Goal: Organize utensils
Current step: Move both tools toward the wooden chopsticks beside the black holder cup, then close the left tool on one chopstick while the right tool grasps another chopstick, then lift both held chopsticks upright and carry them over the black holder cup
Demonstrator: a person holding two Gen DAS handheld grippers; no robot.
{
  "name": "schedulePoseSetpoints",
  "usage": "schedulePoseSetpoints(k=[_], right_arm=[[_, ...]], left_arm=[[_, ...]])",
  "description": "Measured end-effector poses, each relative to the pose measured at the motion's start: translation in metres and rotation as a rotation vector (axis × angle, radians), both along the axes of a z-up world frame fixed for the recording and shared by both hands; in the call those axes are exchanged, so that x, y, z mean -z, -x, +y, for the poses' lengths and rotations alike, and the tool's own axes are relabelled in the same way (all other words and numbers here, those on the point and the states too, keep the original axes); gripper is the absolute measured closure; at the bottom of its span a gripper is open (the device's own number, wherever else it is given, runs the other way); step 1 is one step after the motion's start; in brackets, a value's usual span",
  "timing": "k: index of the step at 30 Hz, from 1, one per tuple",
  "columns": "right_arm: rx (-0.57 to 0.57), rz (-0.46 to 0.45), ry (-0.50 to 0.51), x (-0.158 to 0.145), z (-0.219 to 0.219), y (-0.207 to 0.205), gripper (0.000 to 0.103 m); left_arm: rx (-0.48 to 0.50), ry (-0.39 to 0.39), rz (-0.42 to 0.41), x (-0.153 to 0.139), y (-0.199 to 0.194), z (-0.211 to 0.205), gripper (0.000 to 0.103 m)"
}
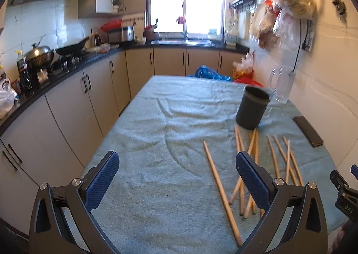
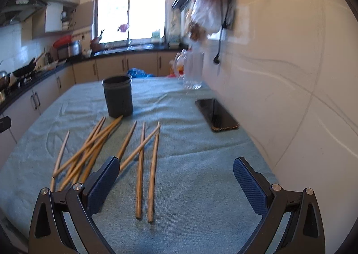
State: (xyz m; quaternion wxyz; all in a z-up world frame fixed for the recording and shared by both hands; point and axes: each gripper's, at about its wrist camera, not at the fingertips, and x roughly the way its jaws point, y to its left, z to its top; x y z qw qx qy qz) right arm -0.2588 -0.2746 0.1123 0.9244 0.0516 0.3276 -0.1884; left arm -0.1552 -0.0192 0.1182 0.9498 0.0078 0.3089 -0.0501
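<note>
Two tongs: both spread wide, nothing between the pads.
Left tongs [image 1: 177, 164]: above bare cloth, w/ its right pad over the near ends of the chopstick pile.
Right tongs [image 2: 176, 170]: above cloth nr the wall side; left pad overlaps a few stick ends.
Chopsticks [image 2: 141, 164]: wooden, loose on the table, scattered & crossing, some in a messy bunch, two lying roughly parallel closest to the right cam.
Holder [image 2: 118, 96]: dark round cup, upright, just beyond the sticks' far tips; inside not visible.
Table [image 1: 156, 119]: covered w/ wrinkled blue-green towel.
Phone [image 2: 216, 114]: black, flat, screen up, nr the wall, apart from sticks.
Glass jug [image 1: 282, 85]: clear, behind holder, by the wall.
</note>
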Motion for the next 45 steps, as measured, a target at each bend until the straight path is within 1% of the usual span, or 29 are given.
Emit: schedulePoseSetpoints(k=[3, 5, 7, 8, 9, 10, 11, 12, 13, 14, 16, 18, 20, 23, 25, 27, 28, 29, 30, 31, 32, 33, 34, 36, 38, 41, 45], right_arm=[[-0.037, 0.044, -0.031, 0.008, -0.009, -0.021, 0.0], [-0.065, 0.078, -0.081, 0.014, -0.017, -0.039, 0.001], [-0.088, 0.12, -0.138, 0.023, -0.027, -0.06, 0.007], [-0.097, 0.141, -0.162, 0.028, -0.031, -0.069, 0.014], [-0.106, 0.165, -0.196, 0.032, -0.035, -0.077, 0.024], [-0.122, 0.19, -0.252, 0.038, -0.04, -0.087, 0.029], [-0.147, 0.204, -0.324, 0.042, -0.044, -0.096, 0.037], [-0.159, 0.206, -0.365, 0.045, -0.046, -0.101, 0.04], [-0.171, 0.206, -0.423, 0.049, -0.05, -0.109, 0.044], [-0.176, 0.21, -0.46, 0.052, -0.053, -0.117, 0.05], [-0.18, 0.221, -0.496, 0.059, -0.055, -0.129, 0.058], [-0.187, 0.232, -0.533, 0.064, -0.056, -0.14, 0.062], [-0.186, 0.245, -0.575, 0.071, -0.059, -0.151, 0.064], [-0.158, 0.263, -0.612, 0.079, -0.063, -0.162, 0.064], [-0.142, 0.265, -0.631, 0.083, -0.067, -0.165, 0.064], [-0.121, 0.267, -0.638, 0.085, -0.071, -0.169, 0.064], [-0.115, 0.267, -0.64, 0.085, -0.072, -0.17, 0.065], [-0.108, 0.268, -0.644, 0.086, -0.073, -0.172, 0.068], [-0.103, 0.269, -0.647, 0.087, -0.074, -0.173, 0.072], [-0.093, 0.273, -0.652, 0.088, -0.076, -0.175, 0.075], [-0.086, 0.276, -0.659, 0.09, -0.077, -0.178, 0.081], [-0.083, 0.277, -0.663, 0.091, -0.078, -0.18, 0.089], [-0.078, 0.28, -0.668, 0.093, -0.078, -0.182, 0.091], [-0.078, 0.278, -0.672, 0.093, -0.078, -0.184, 0.094], [-0.09, 0.26, -0.65, 0.085, -0.075, -0.183, 0.096], [-0.107, 0.232, -0.62, 0.072, -0.071, -0.177, 0.096], [-0.148, 0.175, -0.578, 0.045, -0.065, -0.166, 0.096]], left_arm=[[0.015, -0.007, 0.063, 0.011, -0.021, 0.001, 0.0], [0.025, -0.013, 0.114, 0.02, -0.039, -0.001, 0.0], [0.037, 0.005, 0.168, 0.029, -0.053, -0.002, 0.0], [0.046, 0.028, 0.208, 0.034, -0.063, -0.004, 0.002], [0.052, 0.044, 0.237, 0.038, -0.069, -0.005, 0.004], [0.058, 0.058, 0.266, 0.042, -0.075, -0.006, 0.007], [0.068, 0.07, 0.3, 0.048, -0.084, -0.009, 0.01], [0.077, 0.074, 0.326, 0.053, -0.09, -0.012, 0.012], [0.082, 0.072, 0.342, 0.057, -0.093, -0.016, 0.017], [0.091, 0.072, 0.369, 0.061, -0.1, -0.02, 0.023], [0.109, 0.071, 0.406, 0.069, -0.111, -0.026, 0.026], [0.12, 0.058, 0.45, 0.079, -0.123, -0.034, 0.028], [0.128, 0.047, 0.497, 0.089, -0.135, -0.04, 0.034], [0.129, 0.047, 0.566, 0.102, -0.15, -0.044, 0.037], [0.118, 0.023, 0.552, 0.103, -0.156, -0.047, 0.037], [0.121, 0.026, 0.56, 0.106, -0.161, -0.05, 0.037], [0.122, 0.027, 0.562, 0.106, -0.163, -0.051, 0.039], [0.123, 0.022, 0.56, 0.106, -0.164, -0.052, 0.044], [0.118, 0.001, 0.55, 0.106, -0.166, -0.054, 0.049], [0.117, -0.012, 0.544, 0.105, -0.168, -0.054, 0.065], [0.117, -0.03, 0.536, 0.105, -0.169, -0.056, 0.08], [0.121, -0.038, 0.53, 0.106, -0.171, -0.057, 0.088], [0.121, -0.037, 0.531, 0.104, -0.172, -0.056, 0.095], [0.12, -0.004, 0.545, 0.102, -0.175, -0.053, 0.096], [0.125, 0.037, 0.545, 0.099, -0.175, -0.048, 0.098], [0.133, 0.063, 0.511, 0.087, -0.165, -0.042, 0.098], [0.157, 0.065, 0.426, 0.061, -0.143, -0.042, 0.098]])
